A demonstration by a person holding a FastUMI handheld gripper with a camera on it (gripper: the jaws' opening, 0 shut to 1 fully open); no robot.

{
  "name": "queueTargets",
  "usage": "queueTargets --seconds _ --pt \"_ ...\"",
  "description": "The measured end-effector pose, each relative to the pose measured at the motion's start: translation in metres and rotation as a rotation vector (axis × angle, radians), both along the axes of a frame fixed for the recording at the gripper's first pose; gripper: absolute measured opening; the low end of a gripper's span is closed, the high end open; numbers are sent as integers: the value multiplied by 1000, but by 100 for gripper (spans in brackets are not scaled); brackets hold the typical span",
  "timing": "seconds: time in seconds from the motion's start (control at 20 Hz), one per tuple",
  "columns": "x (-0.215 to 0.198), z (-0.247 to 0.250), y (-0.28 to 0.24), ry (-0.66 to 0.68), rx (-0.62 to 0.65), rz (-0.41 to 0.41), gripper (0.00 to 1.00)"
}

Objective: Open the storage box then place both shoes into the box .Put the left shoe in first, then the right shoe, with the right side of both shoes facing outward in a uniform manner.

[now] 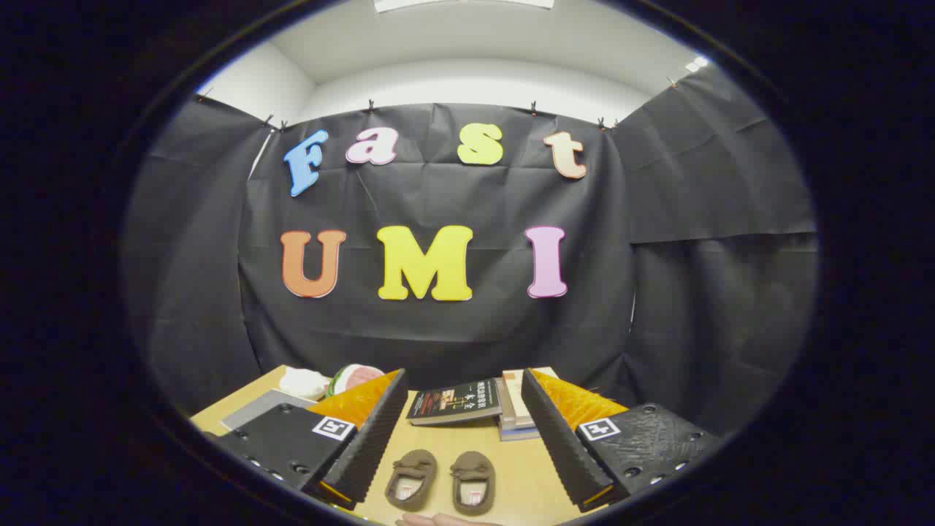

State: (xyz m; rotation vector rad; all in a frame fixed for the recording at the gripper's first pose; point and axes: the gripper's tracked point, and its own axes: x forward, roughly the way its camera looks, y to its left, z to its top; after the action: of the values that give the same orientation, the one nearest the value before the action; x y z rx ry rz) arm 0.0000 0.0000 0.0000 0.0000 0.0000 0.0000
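Two small brown shoes lie side by side on the wooden table (438, 446), between my two fingers and low down near their bases: the left one (411, 478) and the right one (473, 482), both with their openings up. My gripper (464, 391) is open, its fingers spread wide and raised above the table, holding nothing. A bit of a person's hand (438, 520) shows just below the shoes.
A dark book (454, 402) lies ahead between the fingertips, beside a small stack of books (515, 416). Beyond the left finger are a white object (303, 381), a round pink and green thing (356, 378) and a grey flat item (256, 410). The black cloth wall stands behind.
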Motion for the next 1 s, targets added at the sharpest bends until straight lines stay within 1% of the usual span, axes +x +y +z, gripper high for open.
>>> queueTargets --seconds 0.35,0.4,0.6,0.8,1.0 --pt "6 -16 -5 46 -1 8 95" --pt "6 -18 -5 50 -2 21 95" --pt "6 -30 -20 63 -23 16 95" --pt "13 -62 -25 133 -39 23 96" --pt "23 -92 -18 210 -51 50 96"
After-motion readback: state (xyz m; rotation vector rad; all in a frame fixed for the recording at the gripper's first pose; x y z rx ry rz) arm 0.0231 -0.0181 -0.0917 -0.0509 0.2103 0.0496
